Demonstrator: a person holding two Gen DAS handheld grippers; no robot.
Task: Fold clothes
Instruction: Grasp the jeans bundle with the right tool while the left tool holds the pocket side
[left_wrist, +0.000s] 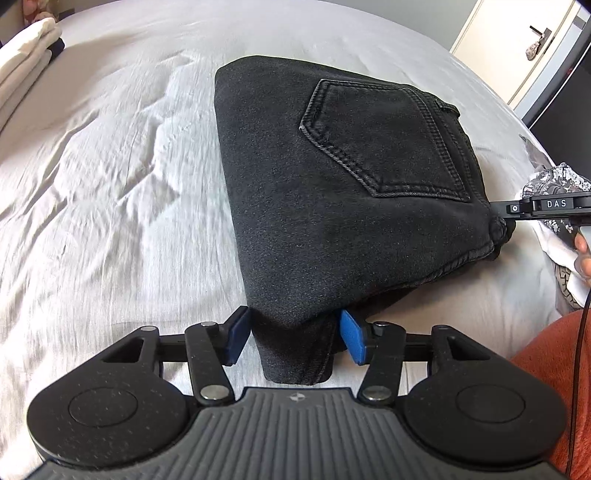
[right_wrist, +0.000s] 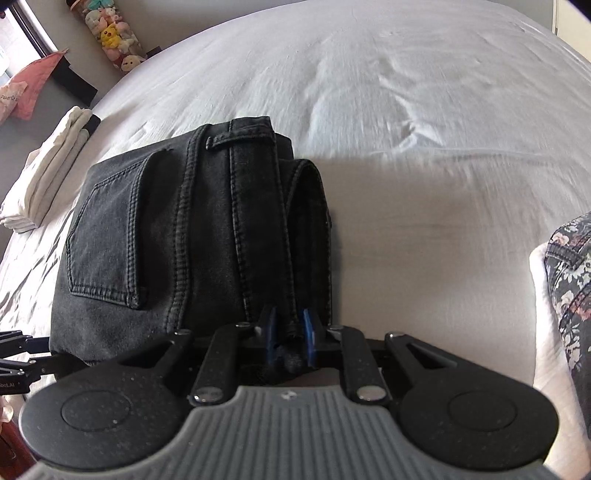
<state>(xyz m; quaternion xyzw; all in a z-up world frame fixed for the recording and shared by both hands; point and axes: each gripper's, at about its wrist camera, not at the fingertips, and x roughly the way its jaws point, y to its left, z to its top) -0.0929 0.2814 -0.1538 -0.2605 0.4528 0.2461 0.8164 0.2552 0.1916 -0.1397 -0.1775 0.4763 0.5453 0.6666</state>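
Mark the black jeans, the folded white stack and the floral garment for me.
black jeans (left_wrist: 354, 206): left wrist view, panel below the back pocket.
folded white stack (right_wrist: 48, 177): right wrist view, top layer.
floral garment (right_wrist: 572, 280): right wrist view, printed fabric at the right edge.

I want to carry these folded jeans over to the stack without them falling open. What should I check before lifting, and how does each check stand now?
1. Left claw around a corner of the black jeans: ok, denim sits between the blue pads, though whether they pinch firmly I cannot tell.
2. Right claw shut on the jeans' seam edge: ok.
3. Fold tidy, back pocket on top: ok.
4. Layers underneath aligned: cannot tell.
5. Folded white stack in view as destination: ok.
6. Floral garment apart from the jeans: ok.
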